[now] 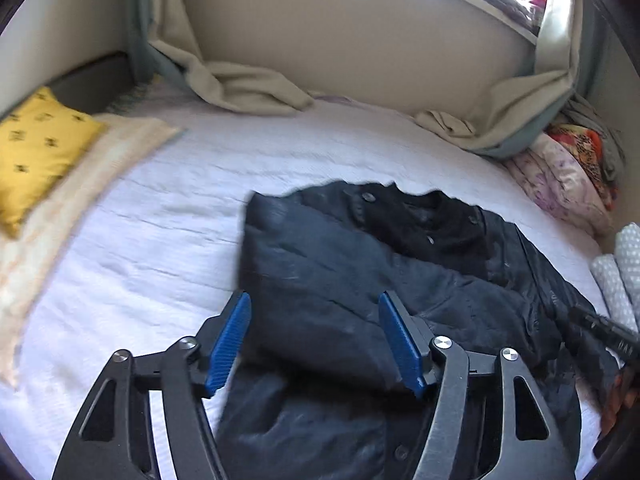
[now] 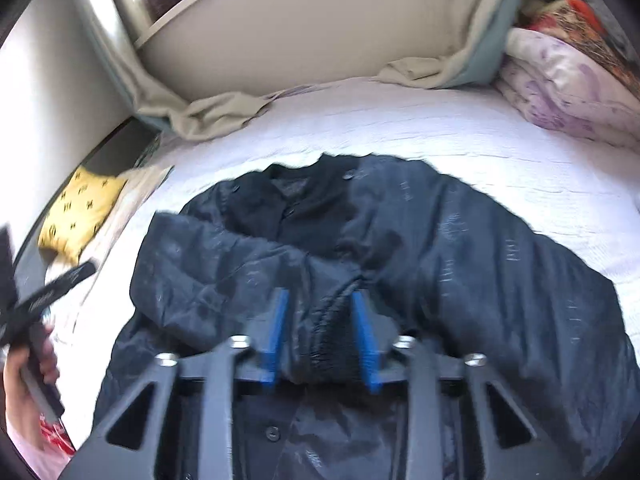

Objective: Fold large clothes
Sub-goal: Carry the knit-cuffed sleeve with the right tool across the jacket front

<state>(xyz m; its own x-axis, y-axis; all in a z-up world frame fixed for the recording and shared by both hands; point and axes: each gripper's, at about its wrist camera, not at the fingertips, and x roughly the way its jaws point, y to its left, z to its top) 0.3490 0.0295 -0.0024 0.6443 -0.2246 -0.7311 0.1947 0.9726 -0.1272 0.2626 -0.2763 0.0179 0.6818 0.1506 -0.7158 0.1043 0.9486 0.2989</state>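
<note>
The dark jacket (image 2: 400,264) lies face up in the middle of the bed (image 1: 168,216), collar toward the wall, its buttoned front showing. Going by how it lies, the fold is partly made: the sleeve on the side toward the yellow pillow (image 1: 36,148) is already laid in across the chest, and the other sleeve is being carried in over the front. The right hand-held gripper (image 2: 320,332) is clenched on that sleeve's ribbed cuff (image 2: 332,344), the elastic bunched between its blue pads over the jacket's midline. The left hand-held gripper (image 1: 316,340) hovers above the folded-in side with its jaws spread wide and nothing between them; it looks released, though motion blur makes it hard to say whether a pad brushes the fabric. What seems left is to lay the second sleeve flat, smooth the bulky quilted body, then bring the hem up toward the collar to halve the length. A heap of bedding (image 1: 568,184) sits at the far corner, well apart from the jacket, and curtains (image 1: 240,88) trail onto the mattress by the wall.
</note>
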